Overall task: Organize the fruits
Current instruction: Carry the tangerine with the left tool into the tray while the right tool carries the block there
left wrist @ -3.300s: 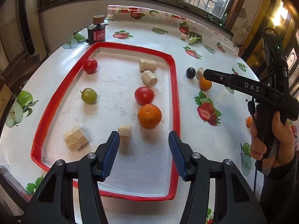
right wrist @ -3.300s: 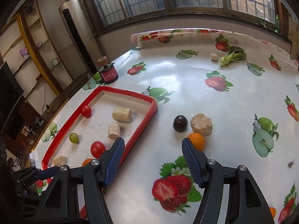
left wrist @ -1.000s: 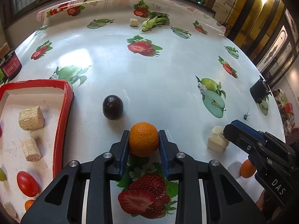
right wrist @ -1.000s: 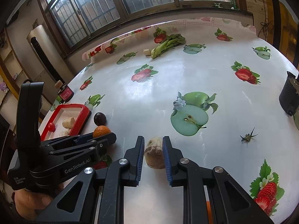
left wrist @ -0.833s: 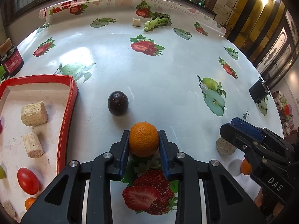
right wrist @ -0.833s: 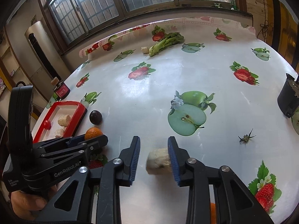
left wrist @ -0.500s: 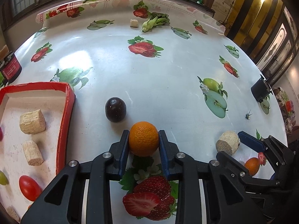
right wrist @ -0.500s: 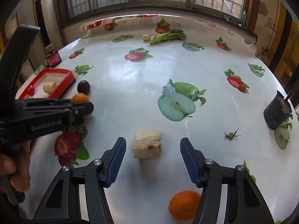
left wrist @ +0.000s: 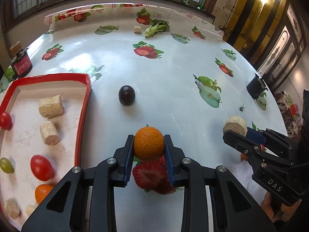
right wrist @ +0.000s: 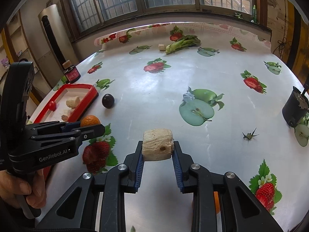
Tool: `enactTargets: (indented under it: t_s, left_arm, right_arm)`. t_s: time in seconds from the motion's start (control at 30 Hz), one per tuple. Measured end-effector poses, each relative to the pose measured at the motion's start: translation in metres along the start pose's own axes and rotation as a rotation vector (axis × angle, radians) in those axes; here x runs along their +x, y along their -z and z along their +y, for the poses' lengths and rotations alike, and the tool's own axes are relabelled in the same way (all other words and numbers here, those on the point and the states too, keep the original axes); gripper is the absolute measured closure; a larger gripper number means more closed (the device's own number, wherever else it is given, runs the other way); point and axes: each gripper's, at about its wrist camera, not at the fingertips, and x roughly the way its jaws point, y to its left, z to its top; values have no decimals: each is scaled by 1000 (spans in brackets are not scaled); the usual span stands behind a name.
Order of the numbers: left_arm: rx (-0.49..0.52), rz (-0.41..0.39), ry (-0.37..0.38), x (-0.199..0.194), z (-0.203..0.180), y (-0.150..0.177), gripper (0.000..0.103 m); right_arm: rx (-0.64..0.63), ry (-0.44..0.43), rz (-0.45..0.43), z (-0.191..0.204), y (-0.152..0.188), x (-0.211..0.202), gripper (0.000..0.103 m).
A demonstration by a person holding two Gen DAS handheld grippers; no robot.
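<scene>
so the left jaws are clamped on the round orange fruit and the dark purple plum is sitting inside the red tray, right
Not quite. The left gripper does clamp the round orange fruit, but the dark purple plum lies on the white fruit-print tablecloth, outside the red-rimmed tray, beside its edge. The left wrist view shows it.

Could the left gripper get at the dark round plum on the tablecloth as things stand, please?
Probably not yet: the left gripper is shut on a round orange. The dark round plum itself lies unobstructed ahead.
</scene>
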Motion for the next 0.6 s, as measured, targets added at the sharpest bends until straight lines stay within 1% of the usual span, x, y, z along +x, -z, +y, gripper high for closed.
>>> enactTargets:
  t_s: [0.27,0.6]
  left_arm:
    - [-31,-58,-42,-40,18,19,77]
    - [-74,-96,-98,-72,46,39,76]
  right_arm:
    - [-7,-80,-12,28,6,-11,74]
    - [-58,-162,-9,73,14,-16,74]
